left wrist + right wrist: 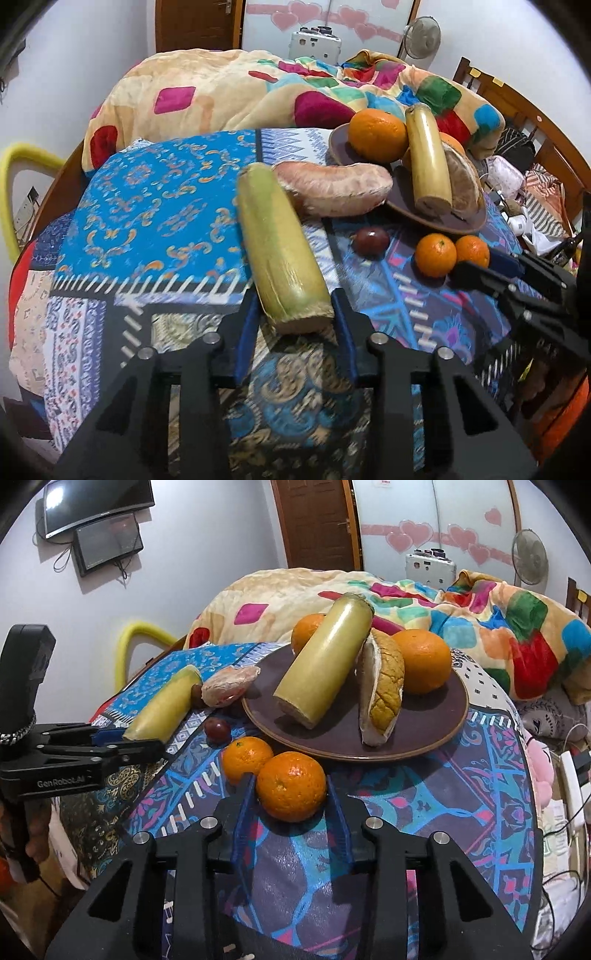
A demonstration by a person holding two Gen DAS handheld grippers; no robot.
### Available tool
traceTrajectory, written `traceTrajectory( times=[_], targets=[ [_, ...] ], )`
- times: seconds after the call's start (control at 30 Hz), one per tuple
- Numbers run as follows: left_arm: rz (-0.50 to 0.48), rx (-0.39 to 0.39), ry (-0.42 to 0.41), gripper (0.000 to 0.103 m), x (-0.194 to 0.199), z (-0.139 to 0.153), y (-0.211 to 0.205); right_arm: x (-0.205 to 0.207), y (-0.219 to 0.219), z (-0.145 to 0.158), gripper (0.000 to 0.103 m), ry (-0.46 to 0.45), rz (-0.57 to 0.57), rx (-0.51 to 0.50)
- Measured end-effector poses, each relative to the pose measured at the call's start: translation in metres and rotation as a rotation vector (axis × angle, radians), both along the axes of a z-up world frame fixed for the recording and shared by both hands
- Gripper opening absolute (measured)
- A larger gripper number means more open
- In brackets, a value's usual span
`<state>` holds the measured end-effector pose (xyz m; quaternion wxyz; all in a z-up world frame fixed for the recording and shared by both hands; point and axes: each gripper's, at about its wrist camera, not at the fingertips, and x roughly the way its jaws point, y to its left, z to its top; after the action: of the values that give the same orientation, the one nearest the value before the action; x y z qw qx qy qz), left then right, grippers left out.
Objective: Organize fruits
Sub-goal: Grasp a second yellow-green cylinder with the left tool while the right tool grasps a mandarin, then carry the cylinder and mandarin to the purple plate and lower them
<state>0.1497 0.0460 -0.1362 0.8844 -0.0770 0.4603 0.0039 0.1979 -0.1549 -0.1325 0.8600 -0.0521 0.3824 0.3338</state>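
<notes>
My left gripper [295,310] is shut on the near end of a yellow-green sugarcane piece [279,243], also seen in the right wrist view [162,709]. My right gripper [290,790] has its fingers around an orange [291,786] on the cloth, touching or nearly so. A second orange [245,757] lies beside it. The brown plate [424,738] holds another cane piece [325,664], a pomelo wedge [382,690] and two oranges [423,661]. A peeled pomelo segment [332,188] and a dark red fruit [369,240] lie on the cloth.
The fruits lie on a bed covered with patterned cloths [155,192]. A rumpled colourful blanket [240,88] is heaped behind. A wooden bed frame [546,147] and clutter are at the right. A yellow hoop [11,173] stands at the left.
</notes>
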Motion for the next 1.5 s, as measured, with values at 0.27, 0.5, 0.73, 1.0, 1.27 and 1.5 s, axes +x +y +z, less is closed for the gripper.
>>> traceTrajectory(
  times=[0.27,0.5,0.73,1.0,1.27,1.5],
  targets=[
    [-0.048,0.042,0.013,0.035,-0.031,0.004,0.008,-0.008,-0.011,0.004,0.034,-0.003,-0.020,-0.005],
    [-0.105,0.062,0.054,0.035,-0.050,0.006,0.012,-0.017,-0.031,0.010,0.034,-0.029,-0.044,-0.037],
    [-0.108,0.101,0.071,0.040,-0.034,0.012,0.012,-0.015,-0.046,0.012,0.034,-0.031,-0.074,-0.040],
    [-0.098,0.100,0.106,0.044,0.011,0.003,0.018,-0.006,-0.051,0.013,0.034,-0.040,-0.083,-0.037],
    [-0.082,0.102,0.100,0.037,0.034,-0.004,0.021,-0.001,-0.048,0.013,0.034,-0.058,-0.072,-0.040],
    [-0.083,0.075,0.062,0.037,0.023,0.009,0.022,0.005,-0.052,0.018,0.034,-0.061,-0.092,-0.012]
  ],
)
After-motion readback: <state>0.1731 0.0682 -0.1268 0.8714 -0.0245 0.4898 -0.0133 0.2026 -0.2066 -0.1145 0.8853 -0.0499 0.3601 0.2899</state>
